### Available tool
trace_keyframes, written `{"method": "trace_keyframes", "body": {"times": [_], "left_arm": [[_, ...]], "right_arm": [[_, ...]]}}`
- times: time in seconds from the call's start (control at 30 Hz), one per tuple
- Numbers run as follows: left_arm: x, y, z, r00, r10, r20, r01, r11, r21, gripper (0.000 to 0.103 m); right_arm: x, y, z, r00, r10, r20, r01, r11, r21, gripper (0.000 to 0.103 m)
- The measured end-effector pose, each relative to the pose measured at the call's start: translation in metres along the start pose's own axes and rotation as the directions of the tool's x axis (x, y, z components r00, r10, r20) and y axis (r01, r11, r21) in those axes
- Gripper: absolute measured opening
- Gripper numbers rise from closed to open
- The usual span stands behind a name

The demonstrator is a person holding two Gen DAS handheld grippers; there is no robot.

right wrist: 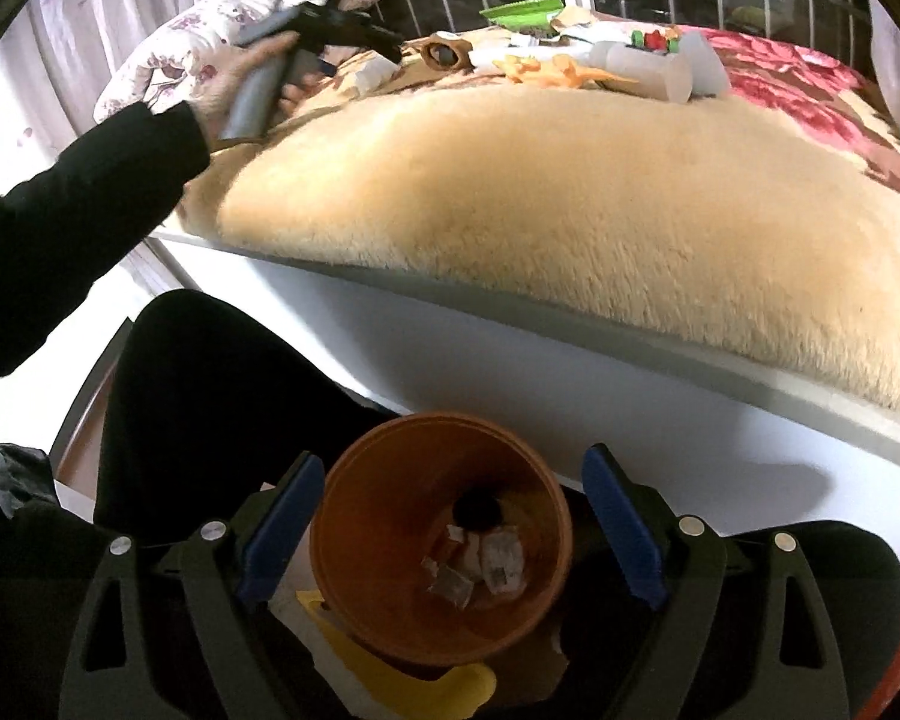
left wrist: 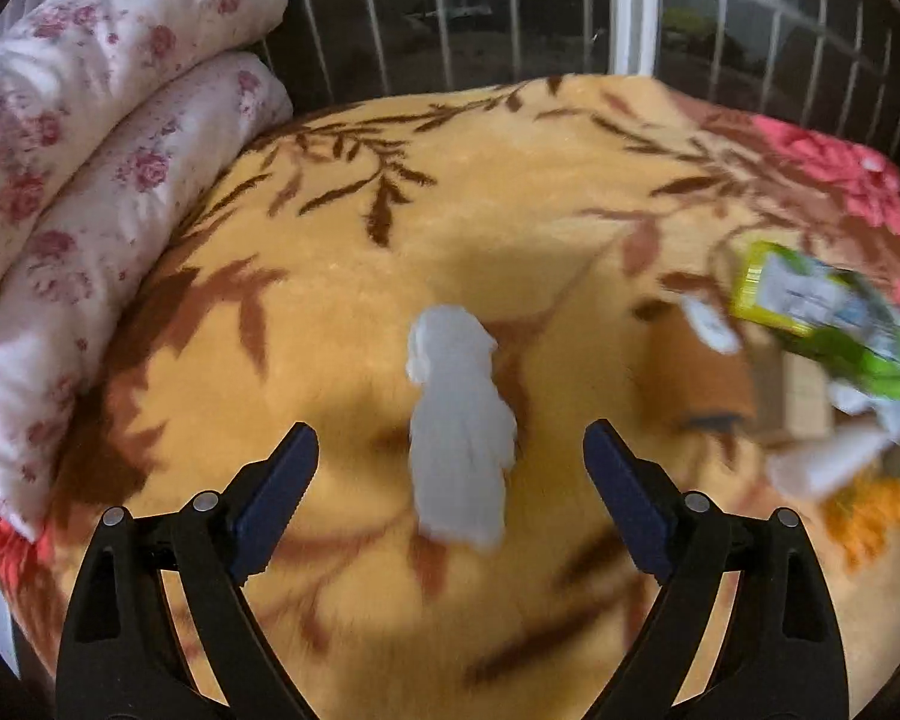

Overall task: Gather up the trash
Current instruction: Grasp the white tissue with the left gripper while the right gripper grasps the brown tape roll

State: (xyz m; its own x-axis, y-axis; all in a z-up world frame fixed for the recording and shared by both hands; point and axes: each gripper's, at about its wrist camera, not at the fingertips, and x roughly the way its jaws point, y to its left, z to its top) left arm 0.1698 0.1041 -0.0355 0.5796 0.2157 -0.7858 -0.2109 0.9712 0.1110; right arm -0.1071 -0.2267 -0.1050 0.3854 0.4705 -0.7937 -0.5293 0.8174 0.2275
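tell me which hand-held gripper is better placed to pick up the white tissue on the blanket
Left. The left hand-held gripper hangs open over the blanket, with the white tissue lying in line between its fingers. The right hand-held gripper is open above the orange bin, off the bed.

bed (left wrist: pixel 510 192) in yellow floral blanket, crumpled white tissue (left wrist: pixel 459 426), folded quilt (left wrist: pixel 90 150)

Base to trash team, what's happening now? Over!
Both hand-held grippers open, empty. Left over white tissue on blanket. Right above orange bin, scraps inside. Nothing in the way.
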Motion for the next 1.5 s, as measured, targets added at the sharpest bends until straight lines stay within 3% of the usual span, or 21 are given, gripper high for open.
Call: {"method": "trace_keyframes", "body": {"times": [0.03, 0.07, 0.1, 0.13, 0.2, 0.23, 0.27, 0.43, 0.6, 0.7, 0.9, 1.07, 1.2, 1.5], "left_arm": [[0.012, 0.0, 0.003, 1.0, 0.016, -0.024, -0.016, 1.0, -0.001, 0.075], [0.02, 0.001, 0.003, 0.999, 0.013, -0.052, -0.013, 1.0, -0.006, 0.054], [0.031, 0.004, 0.004, 0.996, -0.023, -0.083, 0.021, 0.999, -0.028, 0.054], [0.03, 0.006, 0.004, 0.998, -0.029, -0.059, 0.026, 0.999, -0.044, 0.052], [0.023, 0.005, 0.001, 0.999, -0.034, -0.036, 0.033, 0.999, -0.03, 0.035], [0.019, 0.002, -0.002, 0.999, -0.025, -0.028, 0.024, 1.0, -0.02, 0.033], [0.013, 0.0, -0.006, 1.0, -0.016, -0.023, 0.016, 1.0, -0.011, 0.033], [-0.042, -0.007, -0.051, 0.994, -0.104, 0.02, 0.104, 0.994, 0.018, 0.033], [-0.113, -0.011, -0.117, 0.974, -0.214, 0.074, 0.213, 0.977, 0.024, 0.033], [-0.145, -0.015, -0.157, 0.964, -0.246, 0.105, 0.246, 0.969, 0.01, 0.033], [-0.162, -0.023, -0.206, 0.959, -0.249, 0.132, 0.251, 0.968, 0.004, 0.033], [-0.16, -0.013, -0.211, 0.961, -0.243, 0.134, 0.247, 0.969, -0.019, 0.033], [-0.156, 0.0, -0.206, 0.958, -0.247, 0.144, 0.258, 0.964, -0.065, 0.033], [-0.162, 0.007, -0.205, 0.952, -0.236, 0.193, 0.255, 0.964, -0.079, 0.033]], "right_arm": [[0.0, 0.001, 0.0, 1.0, 0.002, 0.002, -0.002, 1.0, -0.004, 0.086], [-0.001, 0.003, 0.0, 1.0, -0.002, 0.003, 0.002, 1.0, -0.009, 0.086], [0.0, 0.003, -0.001, 1.0, -0.011, 0.004, 0.011, 1.0, -0.013, 0.086], [-0.001, 0.005, -0.001, 1.0, -0.018, 0.006, 0.018, 1.0, -0.018, 0.086], [-0.002, 0.006, -0.002, 1.0, -0.02, 0.01, 0.02, 1.0, -0.018, 0.086], [-0.003, 0.007, -0.002, 1.0, -0.022, 0.018, 0.023, 1.0, -0.017, 0.086], [-0.005, 0.007, -0.001, 1.0, -0.021, 0.022, 0.021, 1.0, -0.018, 0.086], [-0.016, 0.013, 0.007, 0.998, -0.016, 0.056, 0.018, 0.999, -0.034, 0.089], [-0.025, 0.007, 0.027, 0.995, 0.012, 0.097, -0.01, 1.0, -0.017, 0.09], [-0.027, -0.002, 0.052, 0.993, -0.008, 0.12, 0.009, 1.0, -0.002, 0.09], [-0.029, -0.016, 0.13, 0.981, 0.013, 0.192, -0.021, 0.999, 0.039, 0.09], [-0.013, 0.007, 0.213, 0.971, 0.046, 0.233, -0.035, 0.998, -0.051, 0.09], [0.029, 0.021, 0.281, 0.976, 0.086, 0.201, -0.076, 0.996, -0.054, 0.09], [0.126, 0.052, 0.363, 0.993, 0.054, 0.101, -0.044, 0.994, -0.098, 0.09]]}}
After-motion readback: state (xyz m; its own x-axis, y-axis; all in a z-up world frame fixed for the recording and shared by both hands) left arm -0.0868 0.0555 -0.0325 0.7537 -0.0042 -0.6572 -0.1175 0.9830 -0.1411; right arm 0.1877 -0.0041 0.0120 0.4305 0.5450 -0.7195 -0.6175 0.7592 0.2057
